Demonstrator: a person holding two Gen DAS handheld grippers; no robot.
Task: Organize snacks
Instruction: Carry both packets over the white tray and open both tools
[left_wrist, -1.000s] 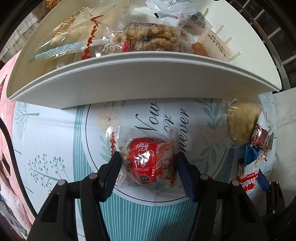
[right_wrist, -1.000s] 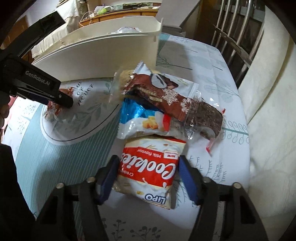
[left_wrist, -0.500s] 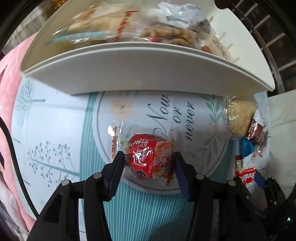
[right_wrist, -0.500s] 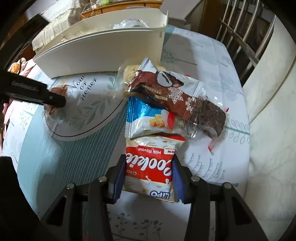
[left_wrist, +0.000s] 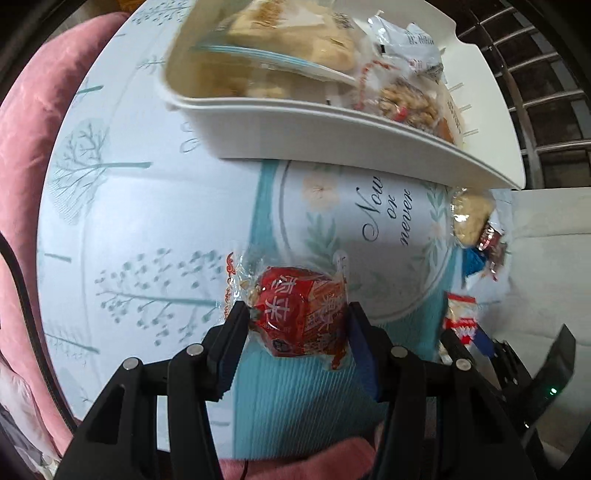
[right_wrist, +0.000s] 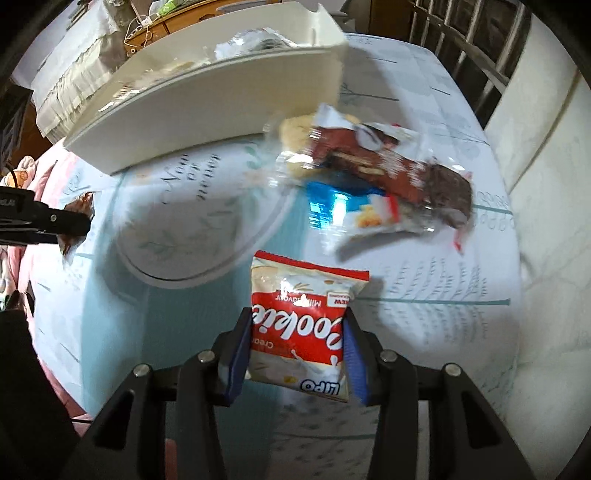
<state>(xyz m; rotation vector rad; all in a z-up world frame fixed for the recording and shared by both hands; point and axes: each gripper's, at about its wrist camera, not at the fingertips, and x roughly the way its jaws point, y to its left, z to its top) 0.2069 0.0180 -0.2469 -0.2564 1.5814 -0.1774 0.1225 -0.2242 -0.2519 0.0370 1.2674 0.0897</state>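
Two-handed pick in progress over a worktop (left_wrist: 122, 229) covered with a pale blue tree-print cloth. The left tongs (left_wrist: 295, 317) are clamped on a small red foil-wrapped snack with a clear crimped wrapper (left_wrist: 301, 314), both pads pressing its sides; the packet appears raised off the cloth. The right tongs (right_wrist: 295, 332) are clamped on a red-and-white plastic cookie pouch (right_wrist: 301, 321), likewise gripped at its two side edges and seemingly clear of the worktop. A white plastic tray with a curved wall (left_wrist: 332, 136), already holding several wrapped biscuits, stands beyond both packets. A loose pile made up of a brown chocolate-wafer packet (right_wrist: 399, 170), a blue-and-white packet (right_wrist: 354, 210) and a clear-wrapped pale cake lies near the tray's right end, unsorted.

To carry out this step well, each packet probably needs to clear the tray wall before release, and the two hands are best kept apart so the tongs do not collide over the tray.

The cookie pouch has its long axis running away from the camera, its crimped top edge pointing toward the tray and its printing upside down in the right wrist view. The red snack is nearly square; its crimped wrapper ends point left and right, across the tongs
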